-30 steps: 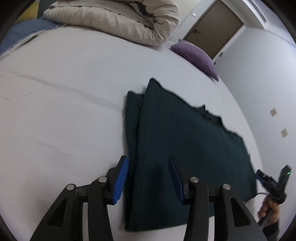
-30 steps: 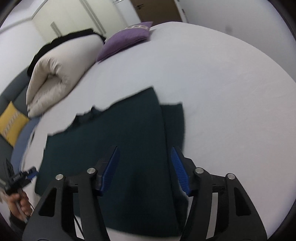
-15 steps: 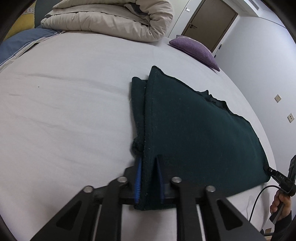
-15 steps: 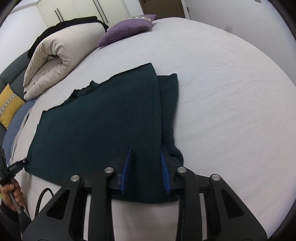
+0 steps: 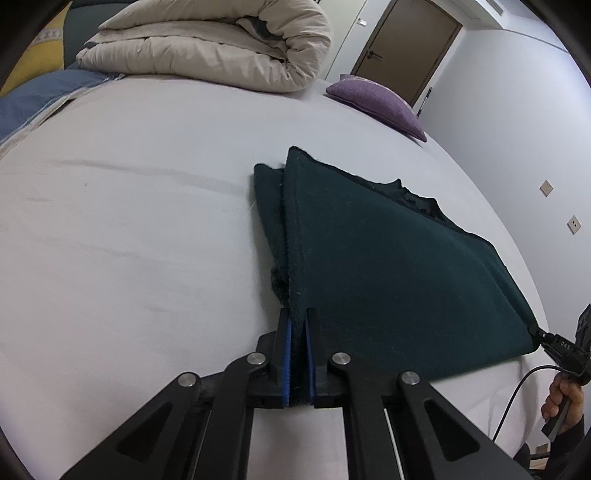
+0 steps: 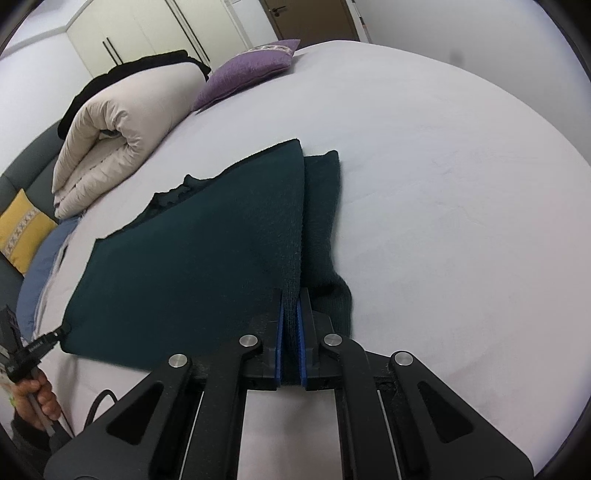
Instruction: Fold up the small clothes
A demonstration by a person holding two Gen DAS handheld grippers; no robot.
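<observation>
On the bed (image 5: 129, 229), the dark green garment (image 5: 388, 266) is pinched at its near corners by both closed jaws. White wardrobe doors (image 6: 140, 33) are shown only in the right wrist view.

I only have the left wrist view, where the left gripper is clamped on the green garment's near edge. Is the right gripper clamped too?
Observer: Yes. The right gripper has just been closing and is shut on the dark green garment.
Reviewer: Where exactly?
Observer: At the near hem, with the folded-under sleeve bunched just to its right.
Reviewer: Anything else I'm missing?
Observer: A black item lies atop the rolled duvet.
</observation>
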